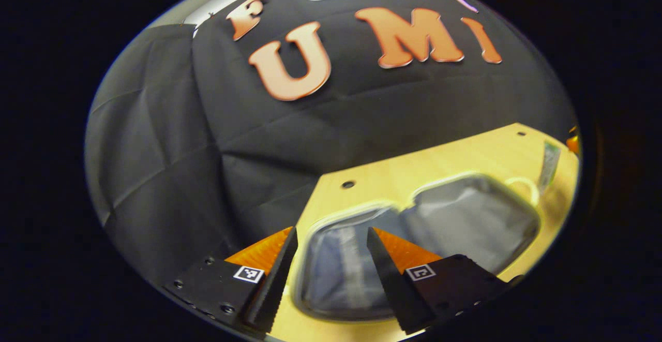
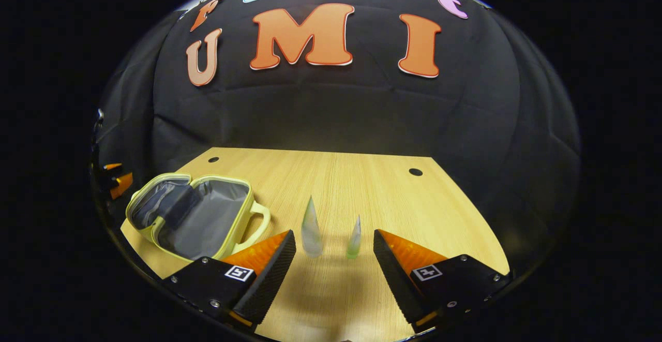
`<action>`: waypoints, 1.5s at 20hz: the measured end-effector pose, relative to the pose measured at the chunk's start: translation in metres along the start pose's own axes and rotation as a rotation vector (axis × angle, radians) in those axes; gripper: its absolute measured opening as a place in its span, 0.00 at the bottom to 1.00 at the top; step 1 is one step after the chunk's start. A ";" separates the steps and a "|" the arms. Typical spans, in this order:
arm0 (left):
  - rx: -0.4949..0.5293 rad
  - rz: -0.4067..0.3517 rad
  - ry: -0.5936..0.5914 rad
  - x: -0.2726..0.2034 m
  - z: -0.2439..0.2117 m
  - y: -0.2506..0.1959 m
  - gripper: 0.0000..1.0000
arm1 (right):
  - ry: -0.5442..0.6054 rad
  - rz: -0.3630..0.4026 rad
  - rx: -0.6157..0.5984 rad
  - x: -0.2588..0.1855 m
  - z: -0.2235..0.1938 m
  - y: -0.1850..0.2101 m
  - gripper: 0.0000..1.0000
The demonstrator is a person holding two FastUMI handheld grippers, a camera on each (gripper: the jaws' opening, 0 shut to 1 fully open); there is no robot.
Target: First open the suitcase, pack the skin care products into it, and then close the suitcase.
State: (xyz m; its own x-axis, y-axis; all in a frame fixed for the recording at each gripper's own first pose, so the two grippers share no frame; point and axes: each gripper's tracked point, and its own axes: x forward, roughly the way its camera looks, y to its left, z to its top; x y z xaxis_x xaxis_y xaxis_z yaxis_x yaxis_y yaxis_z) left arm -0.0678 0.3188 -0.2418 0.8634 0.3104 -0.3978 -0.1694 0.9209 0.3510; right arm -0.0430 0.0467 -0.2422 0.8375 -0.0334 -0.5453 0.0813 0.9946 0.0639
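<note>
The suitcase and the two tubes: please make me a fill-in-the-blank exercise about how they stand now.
1. The suitcase lies ____ on the wooden table, its grey lining showing.
2. The number of skin care tubes standing upright on the table is ____.
3. The right gripper is ____, its fingers on either side of the tubes.
4. Inside, the suitcase holds ____ tubes.

Missing words: open; two; open; no

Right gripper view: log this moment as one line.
pale yellow suitcase: open, grey lining | two tapered translucent tubes: upright on wooden table | right gripper: jaws open | left gripper: jaws open
</note>
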 end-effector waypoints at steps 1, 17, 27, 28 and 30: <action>-0.005 -0.038 -0.019 -0.002 0.016 -0.032 0.88 | 0.011 0.015 0.001 0.006 -0.005 -0.005 0.96; -0.010 -0.467 0.054 0.000 0.007 -0.423 0.95 | 0.100 0.211 -0.133 0.077 -0.067 -0.057 0.96; -0.071 -0.514 0.102 0.059 -0.014 -0.489 0.61 | 0.127 0.273 -0.132 0.099 -0.087 -0.053 0.96; -0.065 -0.520 0.100 0.056 -0.011 -0.489 0.48 | 0.136 0.275 -0.129 0.104 -0.089 -0.052 0.96; -0.082 -0.530 0.127 0.054 -0.010 -0.488 0.49 | 0.141 0.293 -0.120 0.110 -0.091 -0.045 0.96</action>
State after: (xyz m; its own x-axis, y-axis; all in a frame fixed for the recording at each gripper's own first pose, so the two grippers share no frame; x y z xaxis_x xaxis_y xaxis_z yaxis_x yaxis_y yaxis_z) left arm 0.0572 -0.1111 -0.4428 0.7771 -0.1798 -0.6031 0.2321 0.9726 0.0090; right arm -0.0036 0.0072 -0.3811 0.7323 0.2605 -0.6291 -0.2224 0.9648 0.1407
